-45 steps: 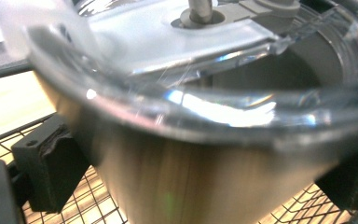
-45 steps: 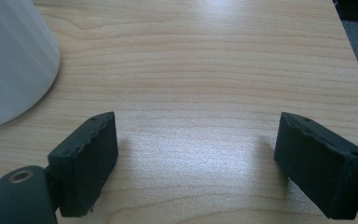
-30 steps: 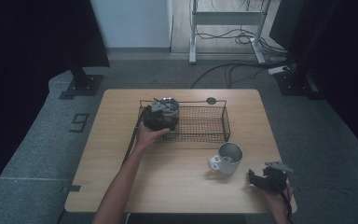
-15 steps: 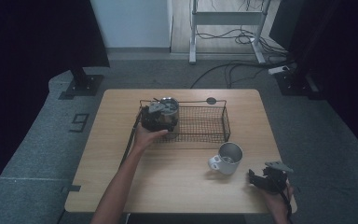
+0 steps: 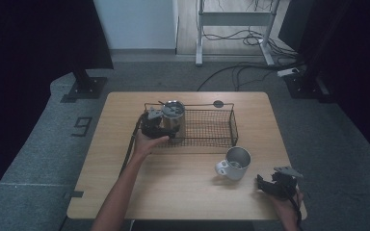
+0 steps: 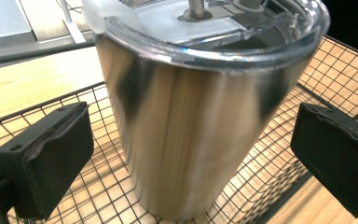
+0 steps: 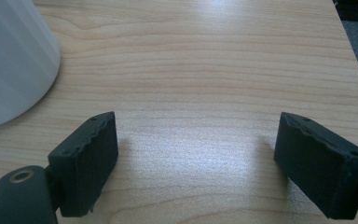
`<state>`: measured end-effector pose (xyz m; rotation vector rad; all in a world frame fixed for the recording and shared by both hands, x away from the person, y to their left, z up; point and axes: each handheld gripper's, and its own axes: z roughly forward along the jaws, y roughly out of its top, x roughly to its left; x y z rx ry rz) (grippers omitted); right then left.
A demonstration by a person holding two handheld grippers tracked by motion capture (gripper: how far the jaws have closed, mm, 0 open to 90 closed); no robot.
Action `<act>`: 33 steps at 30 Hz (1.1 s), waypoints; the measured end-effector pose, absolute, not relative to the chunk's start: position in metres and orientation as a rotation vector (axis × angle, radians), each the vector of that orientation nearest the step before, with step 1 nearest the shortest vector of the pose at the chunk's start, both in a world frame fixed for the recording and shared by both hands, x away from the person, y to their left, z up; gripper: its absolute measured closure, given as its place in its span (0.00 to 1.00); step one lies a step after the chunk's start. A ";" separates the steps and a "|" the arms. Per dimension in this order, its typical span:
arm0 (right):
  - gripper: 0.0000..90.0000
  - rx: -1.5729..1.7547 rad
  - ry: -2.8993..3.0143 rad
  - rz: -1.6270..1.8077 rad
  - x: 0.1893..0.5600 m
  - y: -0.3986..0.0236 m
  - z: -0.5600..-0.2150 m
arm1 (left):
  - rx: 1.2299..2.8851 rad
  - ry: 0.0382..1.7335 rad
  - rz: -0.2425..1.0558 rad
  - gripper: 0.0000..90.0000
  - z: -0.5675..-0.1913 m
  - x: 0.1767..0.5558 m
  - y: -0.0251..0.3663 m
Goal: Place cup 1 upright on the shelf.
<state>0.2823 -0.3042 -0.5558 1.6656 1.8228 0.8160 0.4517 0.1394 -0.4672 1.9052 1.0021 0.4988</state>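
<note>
Left gripper view has the left claw (image 6: 186,154) spread wide, its pads clear of both sides of a steel tumbler (image 6: 200,126) that stands lidded in the left end of a wire basket (image 5: 207,126). Farther off, the right claw (image 5: 273,184) rests equally wide and empty on the surface (image 5: 173,178), just beside a white mug (image 5: 233,163). I judge the tapered, slick tumbler could slip or tip against the basket wall if squeezed low or off-centre.
</note>
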 end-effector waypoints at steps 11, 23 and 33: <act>0.15 1.665 1.823 0.818 0.282 -0.304 -0.556 | 1.882 1.004 0.501 0.01 -0.466 0.428 0.156; 0.15 1.665 1.826 0.820 0.282 -0.304 -0.556 | 1.860 0.973 0.486 0.04 -0.467 0.389 0.170; 0.15 1.663 1.828 0.821 0.283 -0.304 -0.556 | 1.864 0.974 0.461 0.08 -0.482 0.359 0.181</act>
